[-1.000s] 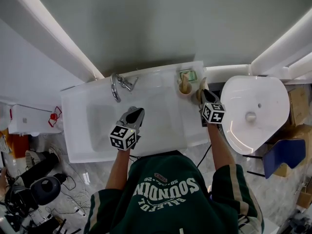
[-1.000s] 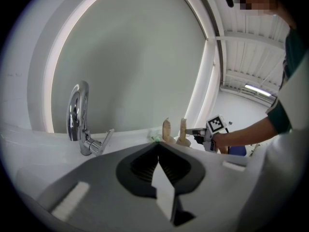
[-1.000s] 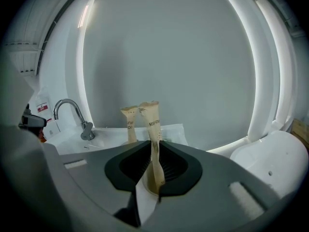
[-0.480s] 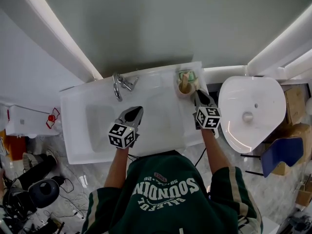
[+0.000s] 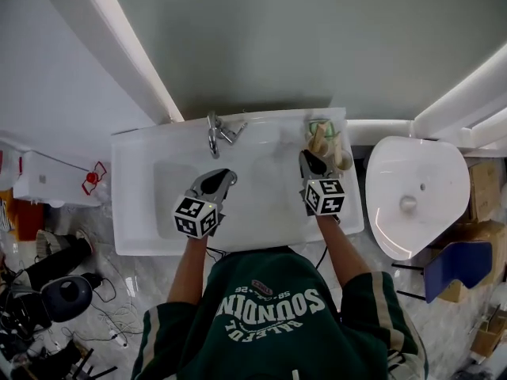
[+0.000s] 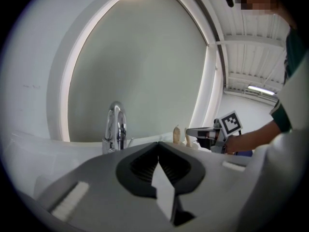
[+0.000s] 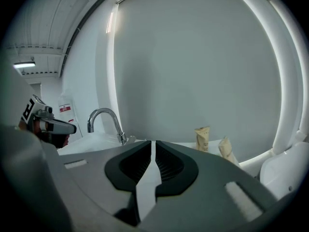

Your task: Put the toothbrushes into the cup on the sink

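Seen from the head view, a person leans over a white sink (image 5: 127, 212), holding a set of tongs in each hand.

The left tongs (image 5: 226, 176) hover over the basin. They are clenched, tips meeting, with nothing between them (image 6: 158, 146). The chrome faucet (image 5: 218, 133) stands just ahead of these tongs, slightly to their left.

The right tongs (image 5: 310, 161) hover over the right part of the sink, pointing at its back right corner. They are nearly closed: a thin slit shows between the pads, which have just eased a little closer together, and they grasp nothing (image 7: 153, 146).

The cup (image 5: 325, 153) sits on the sink ledge directly ahead of the right tongs, close to their tips. Two tan toothbrushes (image 5: 318, 139) rise at the cup. The right gripper view shows them as two tan stubs (image 7: 203, 138) ahead and to the right of the tongs. Whether both stand inside the cup cannot be told. A small green item (image 5: 321, 125) lies just beyond the cup, against the wall.

A white toilet (image 5: 412, 200) stands to the right of the right tongs, beside the sink.
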`<state>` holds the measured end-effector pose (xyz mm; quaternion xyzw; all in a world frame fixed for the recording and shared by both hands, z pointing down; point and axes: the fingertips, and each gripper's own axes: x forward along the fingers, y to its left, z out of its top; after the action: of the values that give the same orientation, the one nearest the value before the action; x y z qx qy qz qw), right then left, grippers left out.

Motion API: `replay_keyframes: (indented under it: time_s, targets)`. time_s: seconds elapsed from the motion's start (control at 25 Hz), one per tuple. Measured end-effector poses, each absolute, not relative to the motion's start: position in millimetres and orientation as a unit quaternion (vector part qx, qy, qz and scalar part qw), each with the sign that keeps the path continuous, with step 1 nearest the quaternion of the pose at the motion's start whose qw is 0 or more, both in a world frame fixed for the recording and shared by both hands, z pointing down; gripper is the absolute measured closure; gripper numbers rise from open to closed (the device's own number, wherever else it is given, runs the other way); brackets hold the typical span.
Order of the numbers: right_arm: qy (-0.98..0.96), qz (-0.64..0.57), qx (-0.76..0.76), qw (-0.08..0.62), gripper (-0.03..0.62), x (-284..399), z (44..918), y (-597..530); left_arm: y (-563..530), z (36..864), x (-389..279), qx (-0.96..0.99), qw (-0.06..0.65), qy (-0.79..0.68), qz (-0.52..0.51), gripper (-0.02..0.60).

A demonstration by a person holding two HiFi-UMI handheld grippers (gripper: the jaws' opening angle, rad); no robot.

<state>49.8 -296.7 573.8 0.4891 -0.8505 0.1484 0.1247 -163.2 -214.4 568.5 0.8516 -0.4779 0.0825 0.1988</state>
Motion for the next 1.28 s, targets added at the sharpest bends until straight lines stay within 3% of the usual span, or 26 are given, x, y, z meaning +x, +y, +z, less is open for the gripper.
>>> replay_keyframes:
  time_s: [0.48, 1.28]
  targets:
    - [-0.883, 0.145, 0.428, 0.124, 0.562, -35.9, 571.7, -274.0, -200.4, 567.7, -211.7, 0.832, 0.199, -0.514, 0.069, 0.531]
    - [-0.892, 0.131, 0.418, 0.112, 0.58, -43.1, 562.8, -263.6, -201.7, 567.2, -214.7, 0.829, 0.2, -0.519, 0.064, 0.53]
